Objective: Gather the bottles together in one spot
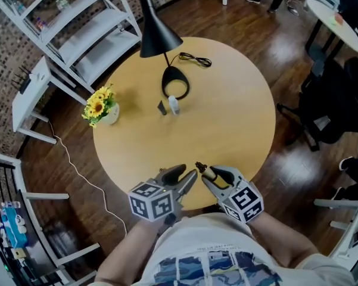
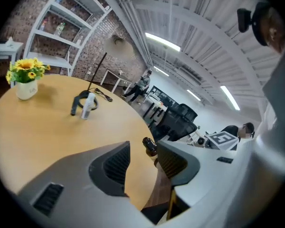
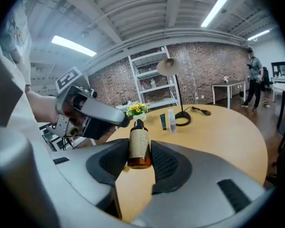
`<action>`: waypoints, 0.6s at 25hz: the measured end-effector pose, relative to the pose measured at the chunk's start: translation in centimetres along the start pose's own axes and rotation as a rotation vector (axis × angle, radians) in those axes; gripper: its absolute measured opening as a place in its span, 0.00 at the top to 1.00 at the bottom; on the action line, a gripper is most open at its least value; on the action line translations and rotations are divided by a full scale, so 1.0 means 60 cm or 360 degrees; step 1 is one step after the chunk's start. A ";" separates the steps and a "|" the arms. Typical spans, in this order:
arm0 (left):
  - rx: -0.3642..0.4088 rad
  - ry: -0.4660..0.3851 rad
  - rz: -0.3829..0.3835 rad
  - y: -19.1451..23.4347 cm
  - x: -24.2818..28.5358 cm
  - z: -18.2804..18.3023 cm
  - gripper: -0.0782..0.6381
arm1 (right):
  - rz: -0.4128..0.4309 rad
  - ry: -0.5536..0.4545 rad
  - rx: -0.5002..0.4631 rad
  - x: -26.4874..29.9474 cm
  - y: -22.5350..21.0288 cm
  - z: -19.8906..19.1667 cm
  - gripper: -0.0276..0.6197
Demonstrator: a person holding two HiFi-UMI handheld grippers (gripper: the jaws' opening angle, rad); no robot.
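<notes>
Amber bottle [image 3: 139, 148] with a tan label, its print too blurred to read, is clamped in the right gripper [image 3: 140, 163], well apart from the black lamp [image 1: 158, 37] across the bench [image 1: 238, 118]; the head view catches only its dark cap. Just beside the lamp's base stand a clear bottle [image 1: 174, 105] and a dark tube [image 1: 162, 108]. The left gripper [image 2: 143, 161] gapes wide with nothing between its jaws.

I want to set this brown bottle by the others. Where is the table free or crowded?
Free: bare tabletop from the small bottles to the near edge, and its right half. Crowded: around the lamp base and cable.
</notes>
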State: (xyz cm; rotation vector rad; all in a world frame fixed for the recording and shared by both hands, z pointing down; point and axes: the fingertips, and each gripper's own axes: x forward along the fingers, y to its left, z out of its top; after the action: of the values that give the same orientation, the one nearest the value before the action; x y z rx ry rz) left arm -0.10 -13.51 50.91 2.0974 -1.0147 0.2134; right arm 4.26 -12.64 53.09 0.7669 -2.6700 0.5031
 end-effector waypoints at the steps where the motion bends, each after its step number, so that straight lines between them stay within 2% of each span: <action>1: -0.0026 -0.0003 -0.0061 -0.015 0.015 0.007 0.67 | -0.0009 -0.0033 -0.0007 -0.011 -0.004 0.010 0.71; 6: -0.0180 -0.0016 -0.0259 -0.063 0.068 0.029 0.69 | -0.0055 -0.0131 -0.0026 -0.050 -0.037 0.029 0.71; 10: -0.0382 -0.0062 -0.0450 -0.098 0.087 0.049 0.70 | -0.0028 -0.0176 -0.0053 -0.067 -0.051 0.030 0.71; 15: -0.0274 0.0011 -0.0345 -0.088 0.109 0.043 0.73 | 0.0008 -0.0186 -0.0089 -0.059 -0.055 0.040 0.71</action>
State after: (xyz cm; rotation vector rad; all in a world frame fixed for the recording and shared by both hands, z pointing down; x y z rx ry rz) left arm 7.66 -17.21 49.04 2.0282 -0.7655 0.0235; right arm 8.46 -14.68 50.41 0.7963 -2.7811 0.3939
